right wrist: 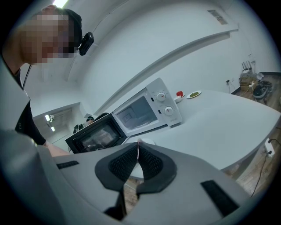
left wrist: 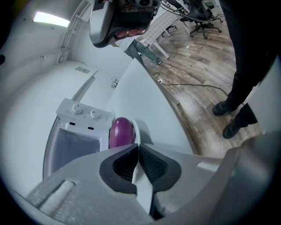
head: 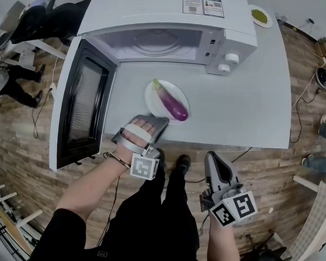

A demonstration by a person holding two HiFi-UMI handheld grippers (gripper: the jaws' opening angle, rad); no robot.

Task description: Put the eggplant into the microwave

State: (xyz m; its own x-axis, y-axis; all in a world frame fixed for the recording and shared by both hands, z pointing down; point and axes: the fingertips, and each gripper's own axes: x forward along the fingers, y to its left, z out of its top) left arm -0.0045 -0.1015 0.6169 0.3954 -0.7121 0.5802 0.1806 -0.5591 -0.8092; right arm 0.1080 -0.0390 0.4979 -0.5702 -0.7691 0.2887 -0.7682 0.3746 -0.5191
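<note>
Eggplant (head: pixel 171 102) on plate (head: pixel 151 102) by table (head: pixel 251 104) edge | left fingers (left wrist: pixel 120 167) pinch rim | right fingers (right wrist: pixel 151 165) together | microwave (head: pixel 174 18) open

Black short-sleeved top (head: pixel 65 234), black trousers (head: pixel 166 220), black shoes (head: pixel 182 163). The grey left gripper (head: pixel 157 121) and right gripper (head: pixel 213 156) each carry 2 black ribbed pads (left wrist: pixel 124 166) and 1 black-and-white marker cube (head: pixel 144 167); a thin cable (head: pixel 114 193) trails from the left.
</note>
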